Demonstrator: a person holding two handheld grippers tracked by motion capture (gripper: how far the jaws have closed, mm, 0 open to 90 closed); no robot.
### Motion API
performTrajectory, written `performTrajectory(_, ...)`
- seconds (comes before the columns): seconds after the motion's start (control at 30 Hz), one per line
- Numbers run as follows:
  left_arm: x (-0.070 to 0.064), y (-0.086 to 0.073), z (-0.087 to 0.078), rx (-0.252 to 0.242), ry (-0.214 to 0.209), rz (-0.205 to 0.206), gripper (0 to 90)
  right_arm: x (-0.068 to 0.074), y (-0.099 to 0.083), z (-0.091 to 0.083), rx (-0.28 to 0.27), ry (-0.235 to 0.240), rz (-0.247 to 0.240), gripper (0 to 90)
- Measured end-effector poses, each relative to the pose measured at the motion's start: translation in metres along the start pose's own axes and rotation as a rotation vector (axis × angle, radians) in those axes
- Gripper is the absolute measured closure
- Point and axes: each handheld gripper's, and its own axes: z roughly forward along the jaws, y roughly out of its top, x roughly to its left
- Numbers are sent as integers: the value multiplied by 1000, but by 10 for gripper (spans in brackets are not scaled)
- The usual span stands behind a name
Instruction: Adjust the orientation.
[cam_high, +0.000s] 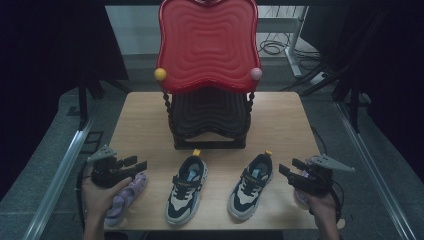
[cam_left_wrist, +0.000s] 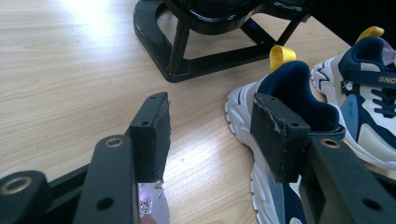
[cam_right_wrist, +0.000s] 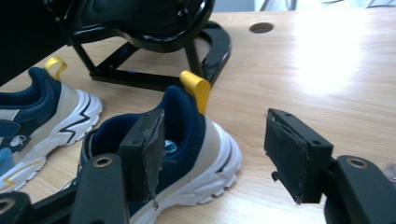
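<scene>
Bare tabletop (cam_high: 140, 125) between open left hand-held gripper (cam_high: 134, 164) and rack (cam_high: 209, 125)

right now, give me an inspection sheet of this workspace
surface: wooden table, bare wood around the items, a round hole in it
job's things: two navy and white sneakers, left sneaker and right sneaker, side by side at the front, yellow heel loops toward the rack
clutter: black two-tier rack with a red tray on top; lilac shoe under the left gripper
grippers: left gripper open, holding nothing; right gripper open, holding nothing
cables: coils on the floor behind the table
surroundings: dark curtains at both sides, metal rails along the table
</scene>
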Motion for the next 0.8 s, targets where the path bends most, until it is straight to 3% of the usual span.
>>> performTrajectory(0.13,-3,-1,-1,-6,-4,8,469,-2,-4,-11,-15,-34,-10,405)
performTrajectory(0.4,-7,-6,-7,-5,9,5,459,-13,-15,-21,18,-31,-27,429)
performTrajectory(0.6,-8,-6,-5,7,16,15,456,-27,-24,-29,51,-34,-48,587)
performTrajectory(0.8,-8,-7,-5,15,12,18,450,-26,-29,-40,55,-33,-102,764)
